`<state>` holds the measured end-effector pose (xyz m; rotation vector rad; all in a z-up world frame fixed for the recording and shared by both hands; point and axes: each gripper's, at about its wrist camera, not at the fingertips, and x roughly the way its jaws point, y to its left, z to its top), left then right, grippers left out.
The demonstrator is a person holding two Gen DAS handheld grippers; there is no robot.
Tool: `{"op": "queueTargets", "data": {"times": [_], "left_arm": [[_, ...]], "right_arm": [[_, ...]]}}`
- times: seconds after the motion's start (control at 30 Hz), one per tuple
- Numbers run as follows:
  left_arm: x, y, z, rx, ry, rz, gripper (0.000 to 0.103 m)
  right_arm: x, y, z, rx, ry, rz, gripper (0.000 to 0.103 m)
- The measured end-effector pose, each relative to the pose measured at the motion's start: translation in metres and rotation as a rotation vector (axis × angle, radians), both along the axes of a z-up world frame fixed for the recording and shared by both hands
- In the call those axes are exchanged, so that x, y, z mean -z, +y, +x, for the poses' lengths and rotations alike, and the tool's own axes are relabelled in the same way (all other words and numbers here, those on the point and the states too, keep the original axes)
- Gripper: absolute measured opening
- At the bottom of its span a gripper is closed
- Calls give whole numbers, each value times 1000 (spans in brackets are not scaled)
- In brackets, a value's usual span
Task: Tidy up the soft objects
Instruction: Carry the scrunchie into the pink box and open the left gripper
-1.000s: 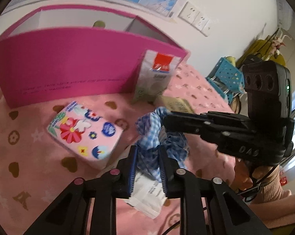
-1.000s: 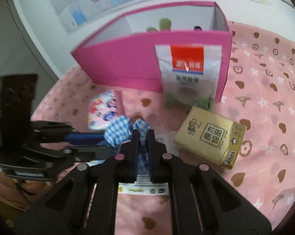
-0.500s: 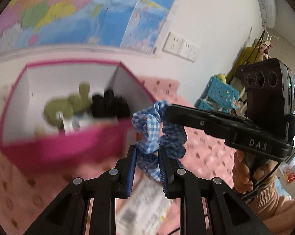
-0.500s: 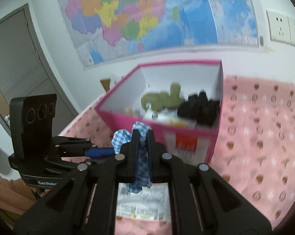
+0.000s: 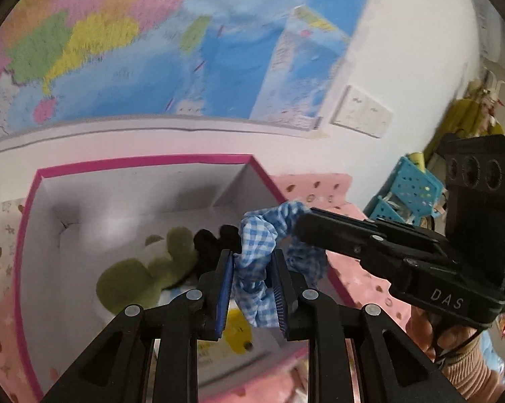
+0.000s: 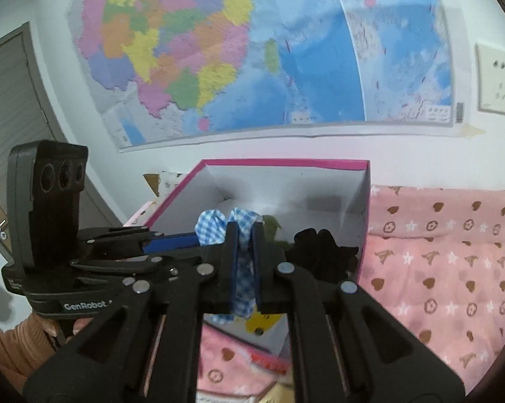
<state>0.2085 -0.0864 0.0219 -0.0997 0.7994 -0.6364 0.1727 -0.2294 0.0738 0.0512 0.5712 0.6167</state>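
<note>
A blue-and-white checked scrunchie (image 5: 259,262) hangs in the air over the open pink box (image 5: 145,163), stretched between both grippers. My left gripper (image 5: 254,262) is shut on one part of it. My right gripper (image 6: 245,235) is shut on another part of the scrunchie (image 6: 212,226), and in the left wrist view it reaches in from the right as a black arm (image 5: 369,245). Inside the box lie a green plush toy (image 5: 145,268), a black soft item (image 6: 319,252) and something yellow (image 5: 235,332).
The pink box (image 6: 282,164) stands against a white wall under a large map (image 6: 239,50). A pink patterned blanket (image 6: 447,262) covers the surface around it. Wall sockets (image 5: 363,112) and a turquoise basket (image 5: 410,191) are to the right. A grey door (image 6: 7,107) is at left.
Both grippers have risen with the scrunchie from the blanket to above the box's opening. The tissue packs and the bag in front of the box have dropped out of view.
</note>
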Motion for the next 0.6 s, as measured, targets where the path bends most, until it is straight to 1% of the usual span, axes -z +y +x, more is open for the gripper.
{"op": "queueTargets", "data": {"times": [0.2,0.23,0.27,0.33,0.37,0.43,0.5,0.6], "left_arm": [[16,-8,46,-33,69,47,21],[18,-9,52,-42,82,54,22],[21,-9,57,-49,95,60,25],[24,-8,62,-57,121,64,34],[25,-7,64,-62,127,63,36],[24,-3,60,-73,115,63,38],[20,3,50,-71,95,54,40],[11,16,28,-67,44,32,47]], "right_arm": [[5,-1,47,52,40,-27,9],[6,-2,55,64,55,-28,9],[8,-1,61,70,66,-33,9],[13,-2,74,116,85,-62,10],[15,-2,79,126,102,-67,10],[22,-4,86,184,139,-92,14],[24,-7,81,197,137,-94,14],[23,-9,61,197,115,-90,14]]}}
